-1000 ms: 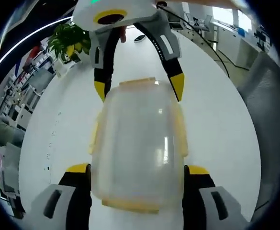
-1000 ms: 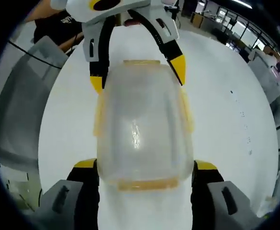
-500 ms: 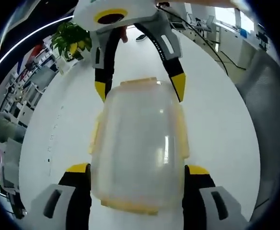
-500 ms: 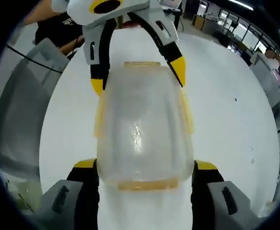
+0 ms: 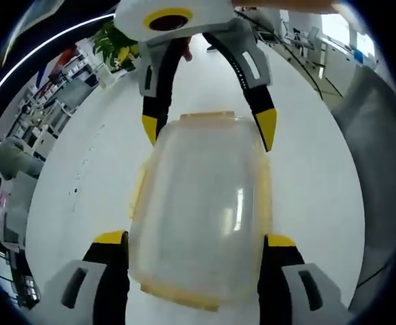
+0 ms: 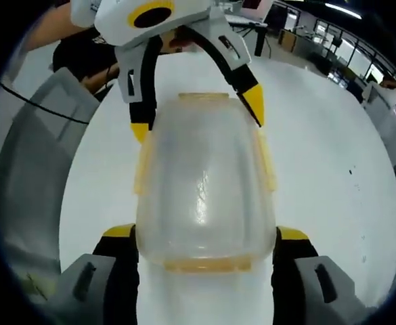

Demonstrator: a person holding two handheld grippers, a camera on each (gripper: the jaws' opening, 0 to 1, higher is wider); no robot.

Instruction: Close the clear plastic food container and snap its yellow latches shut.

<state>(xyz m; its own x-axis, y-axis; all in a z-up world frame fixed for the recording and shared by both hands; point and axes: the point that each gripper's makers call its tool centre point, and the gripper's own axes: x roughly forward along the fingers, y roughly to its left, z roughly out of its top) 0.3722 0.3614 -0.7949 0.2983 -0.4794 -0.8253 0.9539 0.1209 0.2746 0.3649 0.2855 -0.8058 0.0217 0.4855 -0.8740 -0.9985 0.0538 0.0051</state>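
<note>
The clear plastic container (image 5: 201, 210) with its lid on is held end to end between both grippers over the white table (image 5: 89, 176). My left gripper (image 5: 194, 240) is shut on its near end, yellow-tipped jaws pressed to both sides. Across from it, my right gripper (image 5: 209, 128) clamps the far end. In the right gripper view the same container (image 6: 204, 189) sits between my right gripper (image 6: 204, 237) and the left gripper (image 6: 198, 116). Yellow latches run along the end (image 5: 177, 296) and the sides (image 5: 264, 196), lying against the walls; whether they are snapped I cannot tell.
A potted plant (image 5: 120, 47) stands at the table's far edge. Grey chairs (image 5: 380, 156) (image 6: 28, 156) flank the table. A person in dark clothes (image 6: 82, 54) is behind the left gripper. Office desks and shelves fill the background.
Both views have tilted and shifted slightly with the hands. The container stays clamped between the two grippers as before.
</note>
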